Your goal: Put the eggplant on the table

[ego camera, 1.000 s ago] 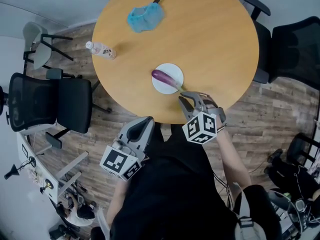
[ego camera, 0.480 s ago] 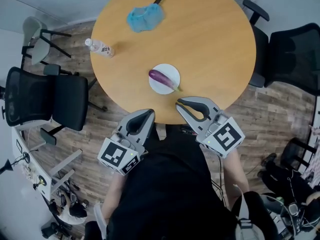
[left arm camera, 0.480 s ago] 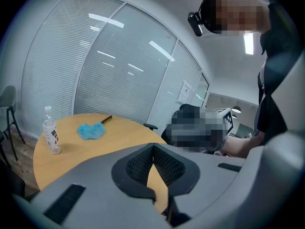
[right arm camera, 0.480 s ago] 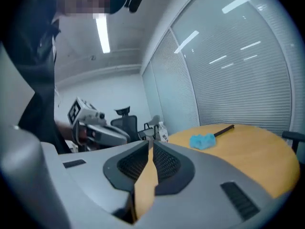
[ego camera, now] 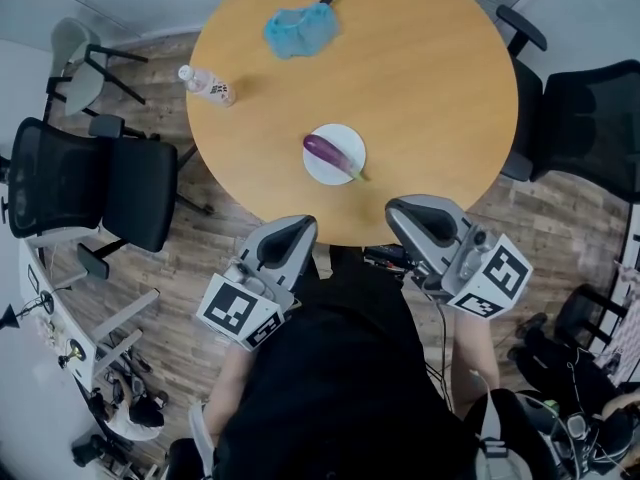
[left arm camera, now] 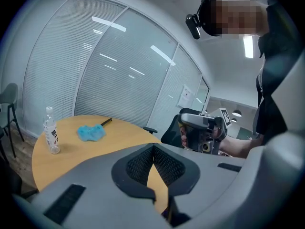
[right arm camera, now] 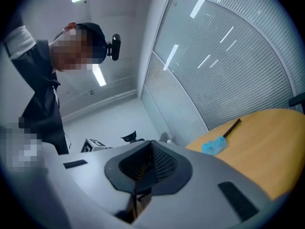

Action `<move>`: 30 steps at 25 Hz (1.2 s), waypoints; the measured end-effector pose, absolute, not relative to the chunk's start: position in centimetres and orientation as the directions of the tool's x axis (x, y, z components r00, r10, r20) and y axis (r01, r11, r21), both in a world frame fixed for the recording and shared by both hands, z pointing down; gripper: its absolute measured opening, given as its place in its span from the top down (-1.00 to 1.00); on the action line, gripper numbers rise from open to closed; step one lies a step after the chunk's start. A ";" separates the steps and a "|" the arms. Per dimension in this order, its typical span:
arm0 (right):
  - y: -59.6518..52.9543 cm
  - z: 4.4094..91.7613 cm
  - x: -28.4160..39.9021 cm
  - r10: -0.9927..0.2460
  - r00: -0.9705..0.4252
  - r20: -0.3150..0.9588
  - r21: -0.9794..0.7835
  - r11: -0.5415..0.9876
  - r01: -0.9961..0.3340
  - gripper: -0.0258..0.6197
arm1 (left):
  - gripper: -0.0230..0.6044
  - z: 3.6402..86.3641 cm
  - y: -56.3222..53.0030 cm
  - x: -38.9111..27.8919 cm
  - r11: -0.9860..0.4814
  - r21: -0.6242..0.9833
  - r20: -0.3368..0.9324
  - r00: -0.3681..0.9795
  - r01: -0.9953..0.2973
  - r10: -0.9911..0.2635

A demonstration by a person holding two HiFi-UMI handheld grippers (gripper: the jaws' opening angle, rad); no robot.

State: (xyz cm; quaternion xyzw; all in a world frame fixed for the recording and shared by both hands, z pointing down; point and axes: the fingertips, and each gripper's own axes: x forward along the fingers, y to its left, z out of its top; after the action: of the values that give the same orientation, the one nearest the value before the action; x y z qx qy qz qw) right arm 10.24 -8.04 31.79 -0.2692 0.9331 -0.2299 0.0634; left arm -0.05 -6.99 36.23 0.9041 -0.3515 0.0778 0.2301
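Observation:
A purple eggplant (ego camera: 325, 151) lies on a small white plate (ego camera: 346, 169) near the front edge of the round wooden table (ego camera: 420, 78). Both grippers hang in front of that edge, over my lap and off the table. My left gripper (ego camera: 291, 228) (left arm camera: 153, 148) is shut and empty. My right gripper (ego camera: 407, 209) (right arm camera: 151, 143) is held level at the right, apart from the eggplant. Its jaws are closing and stand together with nothing between them. In both gripper views the plate and eggplant are hidden.
A blue duster (ego camera: 297, 28) with a black handle lies at the table's far side. A water bottle (ego camera: 207, 85) lies near its left edge. Black office chairs stand at the left (ego camera: 90, 193) and right (ego camera: 590, 108). The floor is wood planks.
My right gripper drew back from beside the plate, moved right and toward me, rolled over, and its jaws closed empty. The eggplant stayed on the plate. The left gripper barely moved.

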 end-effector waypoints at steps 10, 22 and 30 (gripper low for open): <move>-7.3 32.6 10.6 -0.517 -0.855 0.050 -0.428 0.762 -0.485 0.87 | 0.90 36.4 -6.6 0.1 -0.642 0.370 0.305 0.740 -0.672 -0.599; -7.4 32.9 10.9 -0.527 -0.848 0.055 -0.428 0.755 -0.497 0.87 | 0.90 36.8 -6.3 0.4 -0.645 0.375 0.314 0.746 -0.666 -0.587; -7.7 32.8 10.9 -0.525 -0.849 0.055 -0.414 0.762 -0.498 0.87 | 0.90 36.7 -6.5 0.5 -0.650 0.375 0.315 0.750 -0.661 -0.581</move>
State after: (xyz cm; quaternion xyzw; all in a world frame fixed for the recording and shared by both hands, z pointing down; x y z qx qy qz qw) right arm 10.86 -7.75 32.76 -0.2726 0.9380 -0.2115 0.0323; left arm 0.51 -6.55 36.70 0.9044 -0.3433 0.0836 0.2391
